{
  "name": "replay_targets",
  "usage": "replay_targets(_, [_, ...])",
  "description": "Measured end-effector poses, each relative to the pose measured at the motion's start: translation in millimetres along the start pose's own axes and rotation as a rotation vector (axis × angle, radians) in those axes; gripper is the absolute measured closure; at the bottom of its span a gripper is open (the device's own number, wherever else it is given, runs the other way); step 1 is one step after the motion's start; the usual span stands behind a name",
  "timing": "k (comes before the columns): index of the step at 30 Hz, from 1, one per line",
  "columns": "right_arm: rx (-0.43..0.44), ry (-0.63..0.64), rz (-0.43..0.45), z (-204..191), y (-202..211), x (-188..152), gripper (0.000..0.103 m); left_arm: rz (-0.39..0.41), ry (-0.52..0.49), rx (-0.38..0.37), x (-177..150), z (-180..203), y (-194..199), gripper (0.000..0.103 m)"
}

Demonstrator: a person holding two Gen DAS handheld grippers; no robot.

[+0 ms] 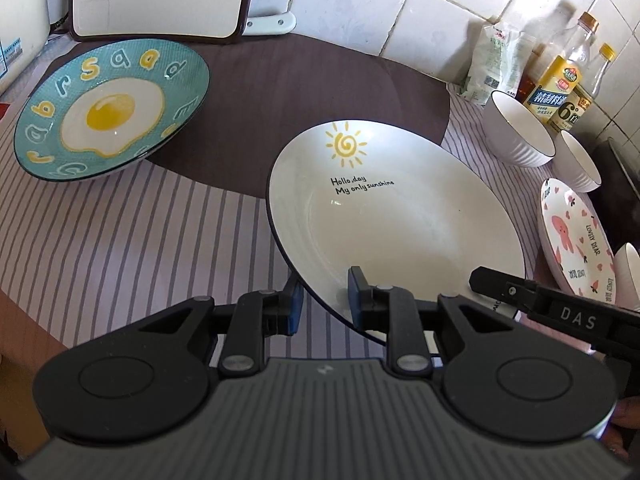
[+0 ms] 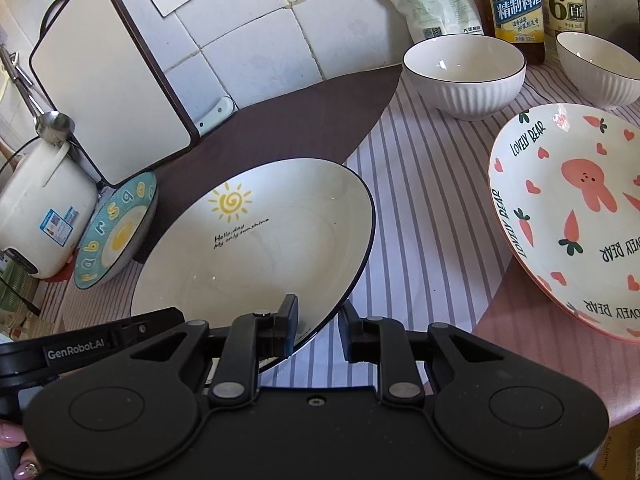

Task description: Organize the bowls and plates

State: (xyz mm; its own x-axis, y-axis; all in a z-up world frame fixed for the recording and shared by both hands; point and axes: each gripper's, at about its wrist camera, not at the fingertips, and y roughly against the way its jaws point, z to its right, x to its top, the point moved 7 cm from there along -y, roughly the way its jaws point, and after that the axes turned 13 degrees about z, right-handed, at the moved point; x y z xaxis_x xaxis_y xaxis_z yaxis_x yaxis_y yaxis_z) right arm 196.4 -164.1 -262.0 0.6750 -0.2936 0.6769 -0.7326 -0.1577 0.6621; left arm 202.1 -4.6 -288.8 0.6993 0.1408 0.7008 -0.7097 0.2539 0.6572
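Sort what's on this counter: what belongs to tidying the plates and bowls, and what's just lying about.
Job: sun plate, gripped at its rim by left gripper and right gripper; egg plate; bear plate; white bowls.

Lying about: cutting board, rice cooker, bottles, pouch.

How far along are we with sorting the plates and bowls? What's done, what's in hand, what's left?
Done: nothing looks stacked yet. In hand: the left gripper and right gripper both clamp the near rim of the sun plate. Left: the egg plate sits apart by the cutting board, the bear plate lies alone, and the white ribbed bowls stand separately.
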Motion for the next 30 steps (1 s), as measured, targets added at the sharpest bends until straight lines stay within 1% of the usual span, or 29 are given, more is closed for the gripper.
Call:
replay_targets(3, [-0.004,0.001,0.003,1.0,-0.1,-1.3,0.077,-0.006,0.014,-0.015,-1.4,-2.1,-0.8,0.081])
replay_targets(6, [-0.007,0.014,0.01,1.1,0.1,-2.2,0.077,-0.031,0.029,-0.019,-0.8,-4.8,-2.7,0.081])
replay_targets(9, [-0.01,0.015,0.006,0.6,-1.2,-3.7,0.077,-0.087,0.022,-0.001,-0.1,-4.0,-5.3,0.082])
replay_targets(12, [-0.021,0.021,-0.026,0.3,-4.2,-3.8,0.077,-0.132,0.061,0.001,1.1,-8.1,-7.5,0.082])
replay_targets(13, [-0.024,0.024,-0.035,0.4,-4.9,-4.0,0.076,-0.142,0.06,0.002,1.4,-9.0,-8.1,0.082])
replay_targets(14, [-0.034,0.033,-0.048,0.3,-5.6,-4.6,0.073,-0.152,0.046,0.013,1.5,-10.3,-8.3,0.083])
replay_targets(16, [-0.065,0.062,-0.062,0.3,-5.1,-5.2,0.073,-0.162,0.001,0.029,4.7,-9.2,-6.7,0.082])
replay_targets(17, [-0.069,0.069,-0.069,-0.2,-3.9,-4.4,0.072,-0.179,-0.016,0.033,6.3,-8.5,-5.7,0.08])
replay_targets(19, [-0.07,0.056,-0.077,0.4,-0.4,-1.2,0.067,-0.207,-0.038,0.03,11.2,-6.6,-1.5,0.08])
replay_targets(20, [-0.073,0.051,-0.079,0.9,1.7,0.6,0.061,-0.207,-0.045,0.027,14.8,-6.3,2.8,0.08])
replay_targets(24, [-0.082,0.063,-0.07,-2.1,17.2,10.6,0.056,-0.197,-0.063,0.005,28.5,-3.3,22.2,0.077])
replay_targets(26, [-0.082,0.07,-0.059,-6.4,27.8,16.8,0.055,-0.188,-0.071,-0.004,34.8,-4.0,33.7,0.072])
replay_targets(30, [-0.044,0.083,-0.028,-22.7,48.7,27.4,0.052,-0.174,-0.06,-0.014,45.9,-14.5,57.1,0.065])
